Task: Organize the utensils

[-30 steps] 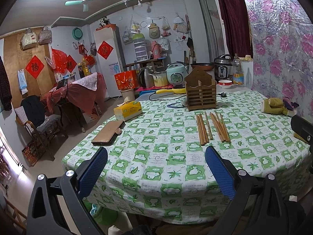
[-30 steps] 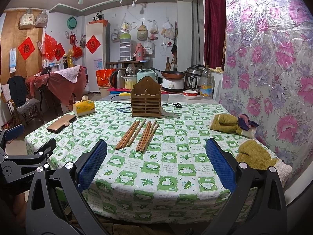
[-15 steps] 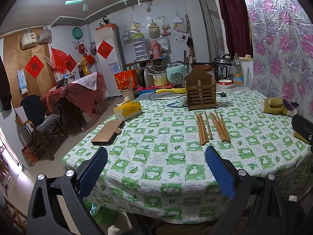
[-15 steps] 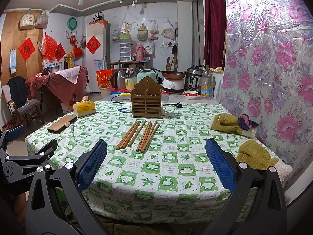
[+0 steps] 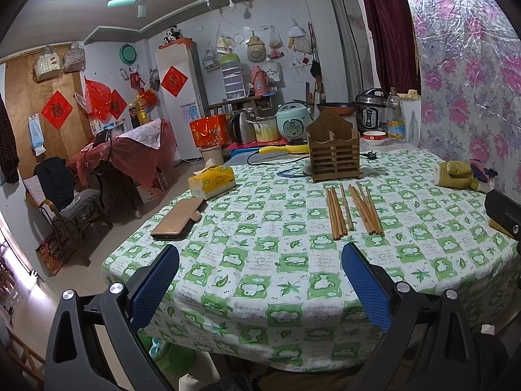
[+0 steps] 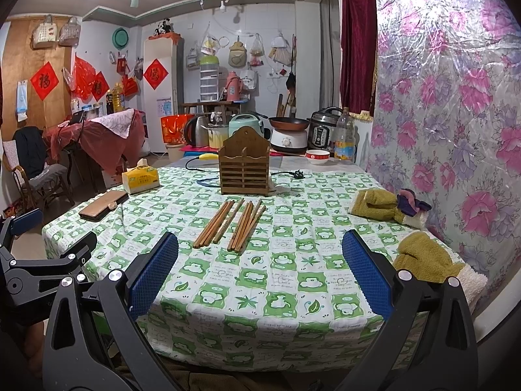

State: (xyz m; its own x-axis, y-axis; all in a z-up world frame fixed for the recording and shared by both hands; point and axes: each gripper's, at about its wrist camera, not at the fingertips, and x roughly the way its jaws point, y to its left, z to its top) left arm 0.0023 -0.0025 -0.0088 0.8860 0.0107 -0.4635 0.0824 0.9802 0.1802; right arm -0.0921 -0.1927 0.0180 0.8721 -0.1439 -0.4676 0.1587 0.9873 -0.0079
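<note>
Hovering at table (image 6: pixel 260 332) edge, both hand-held grippers (left (image 5: pixel 260 288), right (image 6: pixel 260 275)) spread apart, empty; chopsticks (image 6: pixel 229 226) mid-table.

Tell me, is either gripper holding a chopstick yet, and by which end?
Nothing is held. The left gripper and right gripper are both open, and the chopsticks lie on the table.

Bare tablecloth (image 6: pixel 293 280) lies btwn near edge & chopsticks (image 6: pixel 228 224); wooden holder (image 6: pixel 245 166) stands just behind them; towels (image 6: pixel 384 208) flank right, phone (image 6: pixel 103 206) left.
</note>
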